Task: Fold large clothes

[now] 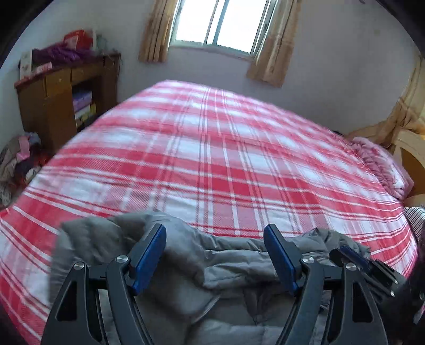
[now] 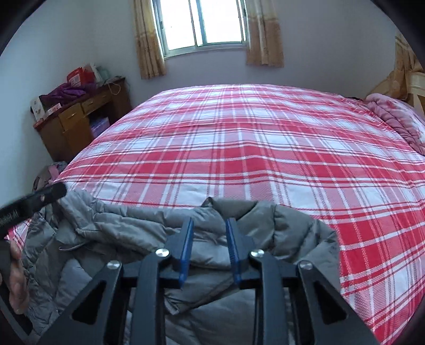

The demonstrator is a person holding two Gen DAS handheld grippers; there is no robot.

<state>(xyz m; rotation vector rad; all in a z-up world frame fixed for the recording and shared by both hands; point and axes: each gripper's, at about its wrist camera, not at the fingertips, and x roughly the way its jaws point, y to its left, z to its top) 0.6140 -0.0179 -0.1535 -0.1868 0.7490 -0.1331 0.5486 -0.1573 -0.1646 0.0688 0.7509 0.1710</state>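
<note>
Nearest to us, at the foot of the bed, the grey padded jacket [image 1: 212,268] lies crumpled on the plaid bedspread [image 1: 212,159], bunched into folds under both tools. We see our left gripper [image 1: 215,233] over it with its blue-padded fingers [image 1: 150,254] spread wide apart and nothing between them. Our right gripper [image 2: 208,225] hangs over a puffed fold with its fingers a narrow gap apart; we cannot tell whether any cloth is pinched there.

Each view catches the other tool: the left view shows the right gripper at its lower right edge, and the right view shows the left gripper's dark body with our left hand [image 2: 16,281] at its lower left edge.

Beyond the jacket the red-and-white spread runs flat across the bed. At the right, a pink quilt [image 2: 393,119] is heaped by a pale headboard [image 2: 417,87]. At the left stands a wooden cabinet [image 2: 74,124] with purple cloth and boxes on top; the left view alone shows plainly a pile of clothes [image 1: 18,164] on the floor beside it. Farthest off, a bright window [image 2: 204,24] sits between tan curtains [image 2: 148,39].
</note>
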